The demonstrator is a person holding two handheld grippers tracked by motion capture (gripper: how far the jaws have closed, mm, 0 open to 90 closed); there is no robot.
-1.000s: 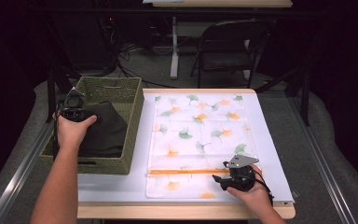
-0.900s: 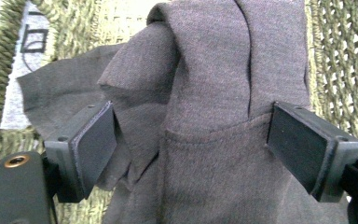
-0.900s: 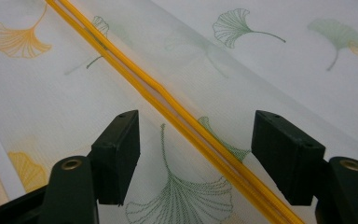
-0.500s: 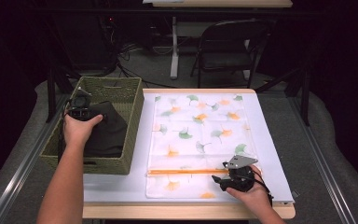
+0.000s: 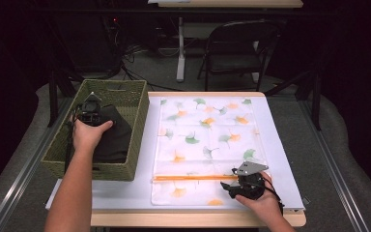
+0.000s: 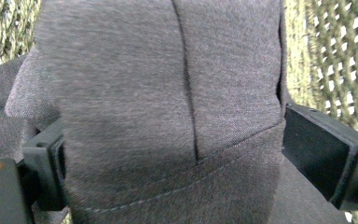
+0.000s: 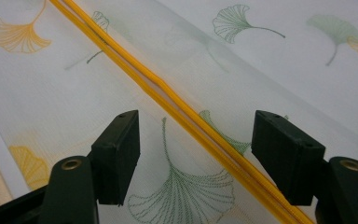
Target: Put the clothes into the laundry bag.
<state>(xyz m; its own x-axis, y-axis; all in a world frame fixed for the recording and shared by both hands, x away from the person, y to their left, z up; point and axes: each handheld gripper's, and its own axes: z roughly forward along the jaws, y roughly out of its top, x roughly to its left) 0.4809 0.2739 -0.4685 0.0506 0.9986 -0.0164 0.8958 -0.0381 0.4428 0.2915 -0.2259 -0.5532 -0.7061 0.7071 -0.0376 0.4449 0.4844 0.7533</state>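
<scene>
The high view shows a dark grey folded garment (image 5: 110, 137) lying inside a green woven basket (image 5: 125, 99), which stands at the left edge of a white table (image 5: 125, 188). The left gripper (image 5: 90, 110) sits over the far end of the garment, near the basket's far wall, with the person's left hand (image 5: 88, 135) wrapped around it. In the left gripper view, a thick fold of the garment (image 6: 168, 116), with a seam running down its middle and a line of stitching near the bottom, bulges up between the two black jaws. The jaws have just been opening; they stand wide, one on each side of the fold. Whether the pads press on the cloth is hard to tell. The basket's mesh (image 6: 331, 56) shows behind the fold.

Toward the middle of the table lies a sheer white bag (image 5: 207, 145) printed with green and orange leaves, flat on the surface and reaching nearly from the far edge to the near edge. An orange zipper (image 5: 193, 178) runs across it close to the near edge. The right gripper (image 5: 229, 186) rests at the right end of that zipper, near the table's near right corner, held by the right hand (image 5: 263, 205). In the right gripper view, its jaws stand wide apart and hold nothing, with the zipper (image 7: 168, 95) running diagonally between them on the bag (image 7: 270, 60).
</scene>
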